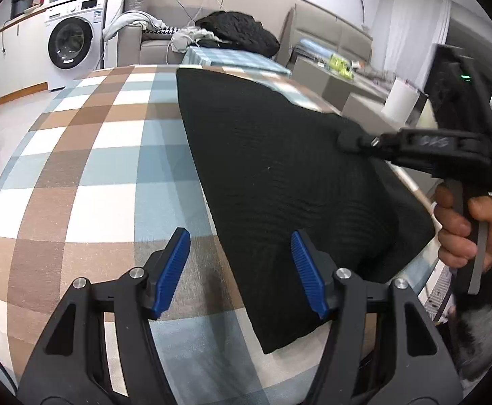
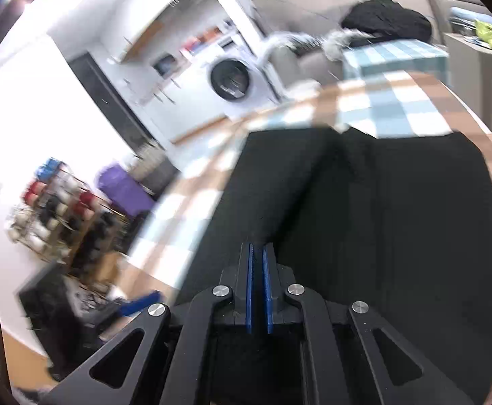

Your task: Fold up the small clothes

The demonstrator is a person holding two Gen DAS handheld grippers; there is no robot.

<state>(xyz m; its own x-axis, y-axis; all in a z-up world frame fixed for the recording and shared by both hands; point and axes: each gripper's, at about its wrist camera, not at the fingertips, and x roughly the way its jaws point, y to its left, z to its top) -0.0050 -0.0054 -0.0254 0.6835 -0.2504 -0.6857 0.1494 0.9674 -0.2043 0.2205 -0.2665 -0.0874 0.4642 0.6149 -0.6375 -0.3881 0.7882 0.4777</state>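
Note:
A black ribbed garment (image 1: 279, 175) lies flat on the checked tablecloth (image 1: 87, 168), reaching from the far table edge to the near right. My left gripper (image 1: 241, 270) is open, its blue pads (image 1: 171, 270) straddling the garment's near left edge just above the cloth. My right gripper (image 1: 350, 141) comes in from the right with its tip on the garment's right side. In the right wrist view the right gripper (image 2: 258, 256) has its blue pads nearly together over the black garment (image 2: 381, 219); whether cloth is pinched between them is hidden.
The table (image 2: 394, 101) has a blue, brown and white checked cloth. Behind it stand a washing machine (image 1: 72, 42), a grey sofa with a black bundle (image 1: 242, 30) and low cabinets (image 1: 340, 81). A shelf of bottles (image 2: 53, 216) stands at the left.

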